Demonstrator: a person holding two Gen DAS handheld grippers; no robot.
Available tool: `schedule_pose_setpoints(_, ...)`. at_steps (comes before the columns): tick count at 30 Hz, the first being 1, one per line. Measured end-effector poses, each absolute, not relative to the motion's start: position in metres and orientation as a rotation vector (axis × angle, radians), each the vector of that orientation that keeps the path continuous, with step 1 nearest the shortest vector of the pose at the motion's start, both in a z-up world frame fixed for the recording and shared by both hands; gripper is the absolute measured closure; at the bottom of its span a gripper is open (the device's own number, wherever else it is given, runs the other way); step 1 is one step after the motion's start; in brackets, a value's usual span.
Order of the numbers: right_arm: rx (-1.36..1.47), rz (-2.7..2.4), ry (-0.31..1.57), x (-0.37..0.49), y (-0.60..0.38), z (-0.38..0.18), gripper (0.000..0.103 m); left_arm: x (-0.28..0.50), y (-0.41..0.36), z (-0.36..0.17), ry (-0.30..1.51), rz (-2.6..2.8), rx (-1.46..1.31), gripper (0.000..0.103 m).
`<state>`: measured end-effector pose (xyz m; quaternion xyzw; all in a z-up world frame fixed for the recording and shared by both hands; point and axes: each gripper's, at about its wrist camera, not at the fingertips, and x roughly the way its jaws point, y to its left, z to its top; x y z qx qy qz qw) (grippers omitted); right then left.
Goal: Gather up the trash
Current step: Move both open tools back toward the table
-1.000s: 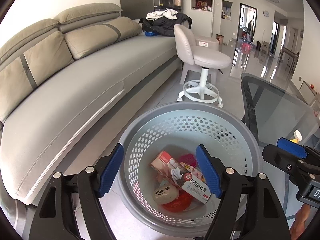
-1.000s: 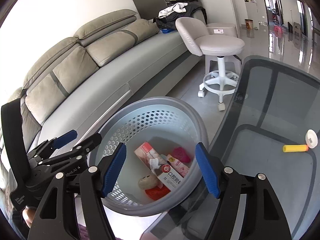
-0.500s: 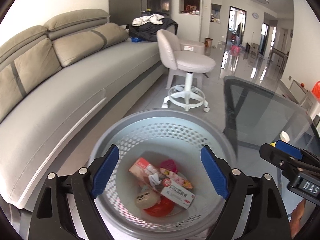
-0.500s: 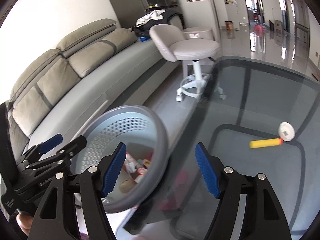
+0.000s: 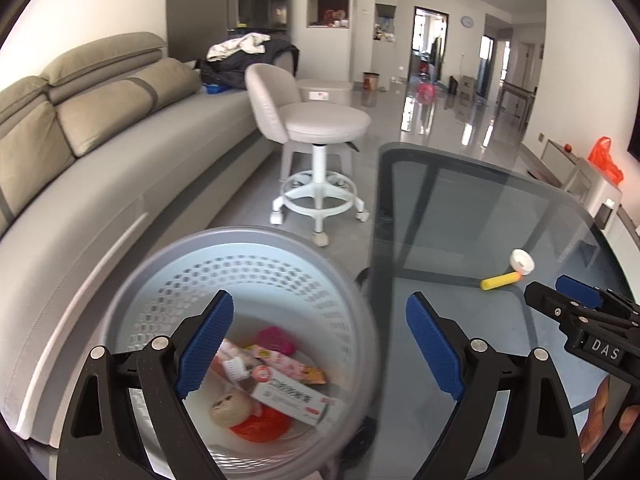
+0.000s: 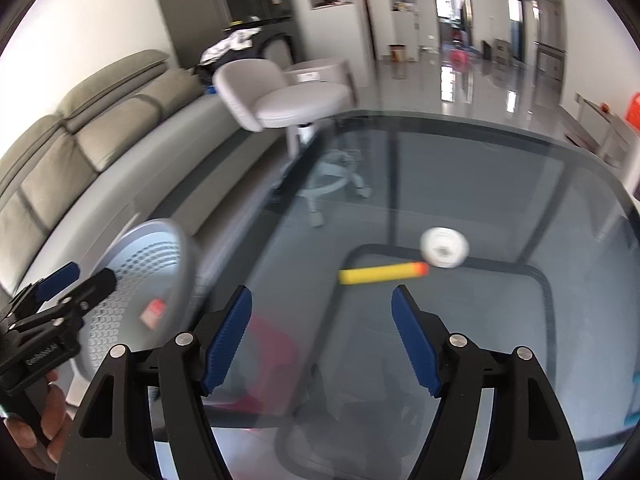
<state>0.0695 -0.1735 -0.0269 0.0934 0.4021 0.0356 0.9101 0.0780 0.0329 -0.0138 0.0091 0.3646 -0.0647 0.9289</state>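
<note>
Beside the dark glass-topped table (image 5: 500, 216), a round grey perforated plastic basket (image 5: 256, 240) already held several discarded items, a white medicine carton (image 5: 296, 398) among them. Left on the glass were a yellow foam dart with an orange tip (image 6: 382, 273) and a small white round cap (image 6: 444, 247), touching. The left gripper (image 5: 320, 344) was opening over the basket's rim, nothing between its jaws; the right gripper (image 6: 322, 338) hung released above the glass near the dart, judged next for collection.
</note>
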Motion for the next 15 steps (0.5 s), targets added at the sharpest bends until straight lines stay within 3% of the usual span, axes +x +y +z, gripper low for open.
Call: schedule_pose_setpoints(15, 0.205, -0.081, 0.856, 0.069, -0.248, -0.044, 0.032, 0.093, -0.025, -0.027, 0.775, -0.232, 0.025, 0.016)
